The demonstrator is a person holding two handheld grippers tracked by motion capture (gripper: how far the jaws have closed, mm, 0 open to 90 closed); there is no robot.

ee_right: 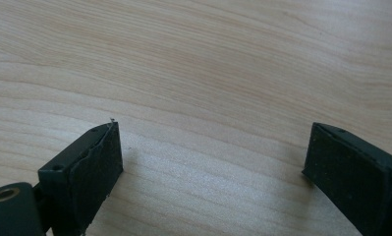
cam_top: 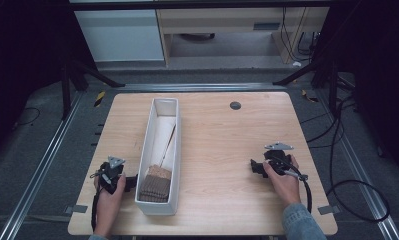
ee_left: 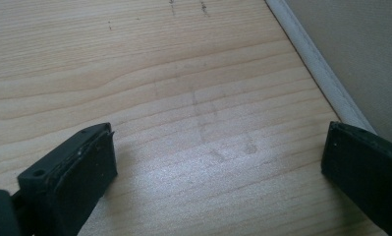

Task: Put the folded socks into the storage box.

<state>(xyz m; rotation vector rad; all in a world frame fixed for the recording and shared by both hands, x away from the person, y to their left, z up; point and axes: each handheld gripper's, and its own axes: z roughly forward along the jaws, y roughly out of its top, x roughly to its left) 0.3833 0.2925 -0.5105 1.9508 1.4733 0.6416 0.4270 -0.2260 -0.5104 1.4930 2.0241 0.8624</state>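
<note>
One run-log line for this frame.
left hand-held gripper: open, beside white bin | right hand-held gripper: open, on table | brown stack: in bin

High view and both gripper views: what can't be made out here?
- Brown stack in the bin, high view: too small to identify.
- Thin stick in the bin: too small to identify.
- Bin in the left gripper view: cut off by the right edge, inside hidden.
- Person's arms, high view: cut off by the bottom edge.

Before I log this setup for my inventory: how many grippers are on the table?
2. The left gripper sits just left of the white bin; the right gripper rests on bare wood at the right.
</note>
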